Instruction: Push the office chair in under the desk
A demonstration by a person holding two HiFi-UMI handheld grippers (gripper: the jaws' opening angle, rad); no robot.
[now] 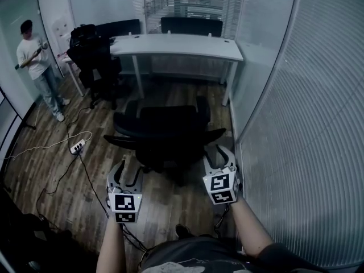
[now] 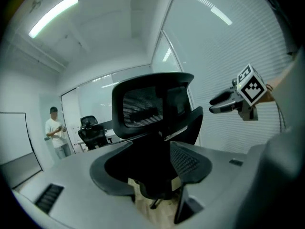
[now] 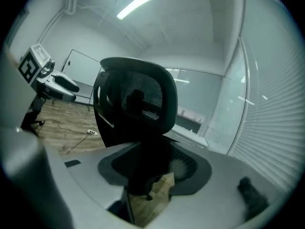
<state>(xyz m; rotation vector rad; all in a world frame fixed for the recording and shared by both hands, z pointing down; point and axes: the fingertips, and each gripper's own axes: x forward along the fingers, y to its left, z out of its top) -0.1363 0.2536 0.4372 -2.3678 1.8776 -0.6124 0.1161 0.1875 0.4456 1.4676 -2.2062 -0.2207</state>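
The office chair (image 1: 165, 132) stands on the wood floor well short of the white surface (image 1: 176, 45), its seat facing that way and its tall back turned toward the person, so it has yet to be pushed in. The left gripper (image 1: 129, 170) and right gripper (image 1: 219, 155) are held low, one at each side just behind the backrest, probably so a forward shove lands evenly and the chair rolls straight rather than swivelling. Both sets of fingers are spread. In the left gripper view the fingers (image 2: 109, 175) frame the dark backrest, and in the right gripper view the fingers (image 3: 190, 168) do the same, but neither pair clamps it (whether any tip touches the chair I cannot tell). A second chair (image 1: 94, 56) and a person (image 1: 37, 61) are off to the left, clear of the path.
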